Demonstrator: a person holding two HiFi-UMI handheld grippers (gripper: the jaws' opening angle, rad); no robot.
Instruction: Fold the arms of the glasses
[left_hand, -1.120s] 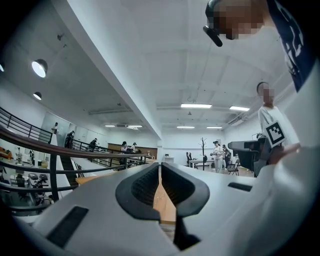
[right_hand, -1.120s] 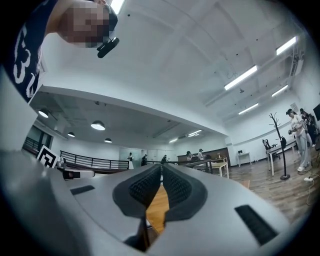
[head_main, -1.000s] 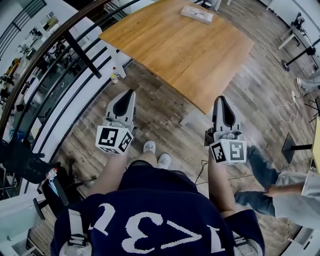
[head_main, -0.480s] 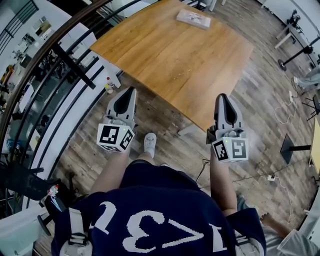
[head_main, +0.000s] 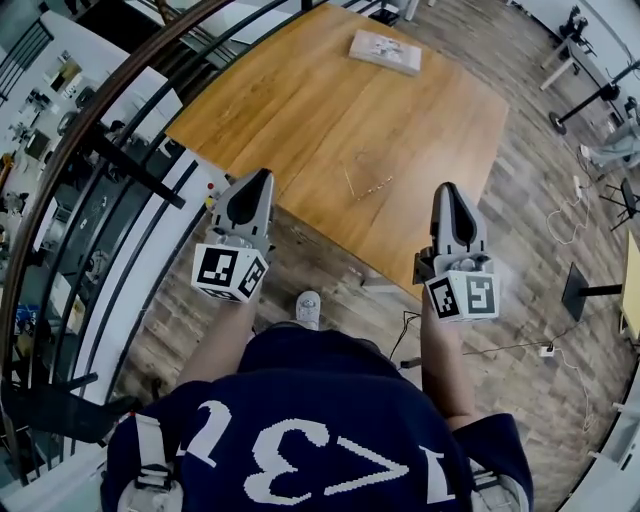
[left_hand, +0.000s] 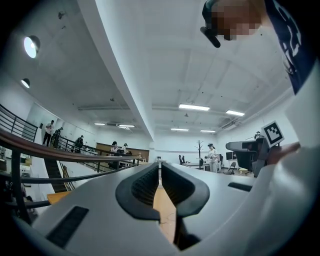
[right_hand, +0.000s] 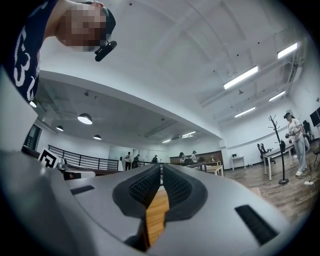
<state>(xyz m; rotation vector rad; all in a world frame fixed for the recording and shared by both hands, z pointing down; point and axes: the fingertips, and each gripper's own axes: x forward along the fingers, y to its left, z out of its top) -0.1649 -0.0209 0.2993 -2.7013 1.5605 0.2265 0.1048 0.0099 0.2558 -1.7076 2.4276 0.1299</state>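
Left gripper view showed the left gripper (left_hand: 159, 169) with its two dark ribbed fingers (left_hand: 144, 186) pressed together at the tips, nothing caught between them; only a sliver of wood showed through the slit nearer the base. Right gripper view showed the same of the right gripper (right_hand: 161, 171): fingers (right_hand: 176, 188) closed on each other and empty, with a strip of wood behind the slit.

From the head view, both grippers pointed away from the person, the left one over the near left edge of the square wooden worktop (head_main: 300, 110), the right one over its near right corner. Each carried a white cube with black square markers at its near end, one on the left (head_main: 228, 272) and one on the right (head_main: 462, 296).

The thin wire-framed glasses (head_main: 365, 185) lay on the worktop between the two grippers and a little farther out, touched by neither. Their arms looked spread, though they were too small to be sure.

A flat pale box (head_main: 385, 50) lay near the far edge of the worktop, well apart from the glasses. A dark curved railing (head_main: 100, 110) ran along the left. Below were the wood-plank floor (head_main: 330, 262), one white shoe (head_main: 309, 308), and the person's navy top with white figures (head_main: 300, 440).
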